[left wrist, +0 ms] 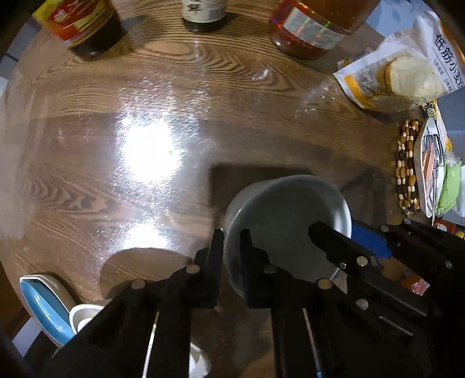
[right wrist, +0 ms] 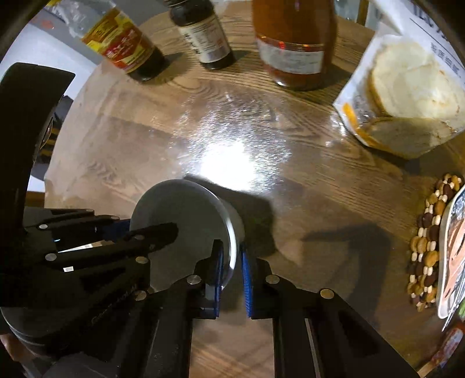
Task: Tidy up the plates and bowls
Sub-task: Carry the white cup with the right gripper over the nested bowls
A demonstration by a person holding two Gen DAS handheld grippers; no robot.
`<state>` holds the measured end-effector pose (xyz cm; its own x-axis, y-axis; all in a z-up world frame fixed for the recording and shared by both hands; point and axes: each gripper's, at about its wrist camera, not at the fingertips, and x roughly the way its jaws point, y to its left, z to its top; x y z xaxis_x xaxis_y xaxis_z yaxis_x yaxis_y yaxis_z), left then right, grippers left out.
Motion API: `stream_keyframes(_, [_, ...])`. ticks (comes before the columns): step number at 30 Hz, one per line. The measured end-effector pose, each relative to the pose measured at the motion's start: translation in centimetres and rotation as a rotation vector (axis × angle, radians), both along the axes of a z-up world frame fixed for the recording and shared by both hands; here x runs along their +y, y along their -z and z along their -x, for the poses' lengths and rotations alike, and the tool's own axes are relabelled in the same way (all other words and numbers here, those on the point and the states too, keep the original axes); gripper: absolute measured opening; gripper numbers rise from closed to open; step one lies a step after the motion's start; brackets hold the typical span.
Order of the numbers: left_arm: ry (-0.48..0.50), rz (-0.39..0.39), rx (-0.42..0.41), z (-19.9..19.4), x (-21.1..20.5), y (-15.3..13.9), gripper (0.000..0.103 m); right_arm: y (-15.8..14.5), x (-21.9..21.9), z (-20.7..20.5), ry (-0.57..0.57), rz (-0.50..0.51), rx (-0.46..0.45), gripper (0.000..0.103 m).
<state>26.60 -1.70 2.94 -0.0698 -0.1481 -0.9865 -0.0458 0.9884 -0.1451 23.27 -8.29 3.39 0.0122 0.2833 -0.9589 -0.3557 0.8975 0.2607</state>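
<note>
A grey-white bowl [left wrist: 287, 215] sits low over the wooden table [left wrist: 145, 87]; I cannot tell whether it rests on the wood. My left gripper [left wrist: 231, 261] points down and straddles the bowl's left rim, one black finger outside and one inside, shut on it. My right gripper [right wrist: 232, 276] clamps the opposite rim of the bowl [right wrist: 180, 221] between its blue pads [right wrist: 246, 279]. Each view shows the other gripper at the bowl's far side: the right gripper [left wrist: 369, 244] and the left gripper [right wrist: 136, 232].
Three bottles [left wrist: 87, 26] [left wrist: 203, 14] [left wrist: 314, 29] line the far edge. A flour bag [right wrist: 407, 87] and a beaded trivet [right wrist: 427, 241] under a plate lie right. A blue-and-white dish [left wrist: 43, 308] and a small white cup [left wrist: 84, 315] sit at the near left.
</note>
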Motion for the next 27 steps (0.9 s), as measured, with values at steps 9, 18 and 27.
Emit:
stream_keyframes(9, [-0.047,-0.001,-0.034,2.8,3.1,-2.7,0.009,-2.4,2.9,0.7,-0.037,-0.001,-0.028,0.014])
stream_keyframes(18, [-0.133,-0.032,-0.15,5.8,8.0,-10.0,0.009,-9.3,8.1,2.9,-0.135,-0.028,-0.132,0.014])
stream_keyframes(27, [-0.235,-0.081,-0.184,11.7,11.4,-13.0,0.009,-11.2,11.0,7.7,-0.247,-0.055,-0.137,0.014])
